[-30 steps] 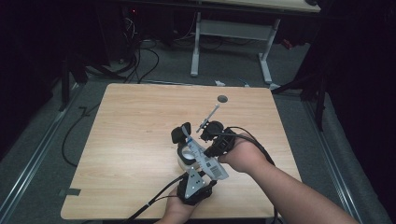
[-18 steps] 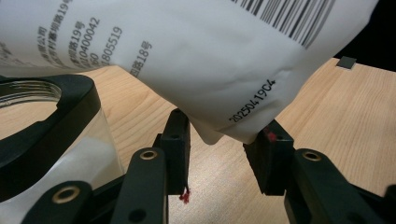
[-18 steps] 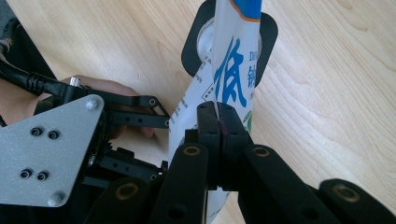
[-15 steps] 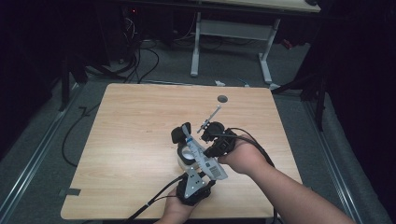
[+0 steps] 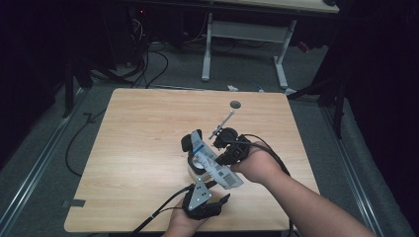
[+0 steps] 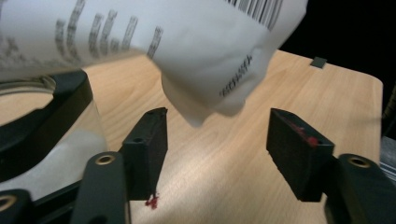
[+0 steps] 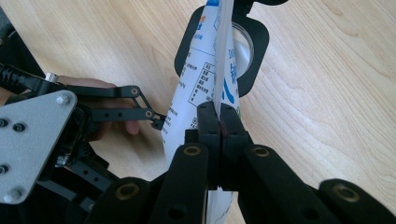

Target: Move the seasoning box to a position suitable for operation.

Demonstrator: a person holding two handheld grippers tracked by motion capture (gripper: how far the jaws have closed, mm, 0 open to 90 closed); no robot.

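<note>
Pouch (image 7: 205, 88): white printed packet with blue marking and a barcode, held clear of the surface above a container, tilted across the middle of the high view (image 5: 213, 165).
Right gripper (image 7: 218, 122): jaws pressed together on the pouch's edge seam; the packet rises from between them.
Left gripper (image 6: 219, 140): jaws stand apart and have just been opening; the pouch's lower corner (image 6: 205, 100) hangs above the gap, and neither pad presses on it.
Left gripper, position: at the near edge of the surface in the high view (image 5: 201, 200), grey three-cornered plate on top, cable trailing off to the left.
Container (image 7: 247, 42): clear round vessel with a black rim, directly beneath the pouch; its contents cannot be made out.
Metal rod (image 5: 222, 123): thin, slanting away from the right gripper towards the far side.
Surface (image 5: 143, 128): light wood grain, with a round grey hole (image 5: 235, 104) near the far edge.
Hands: one on each gripper, entering from the near side.
</note>
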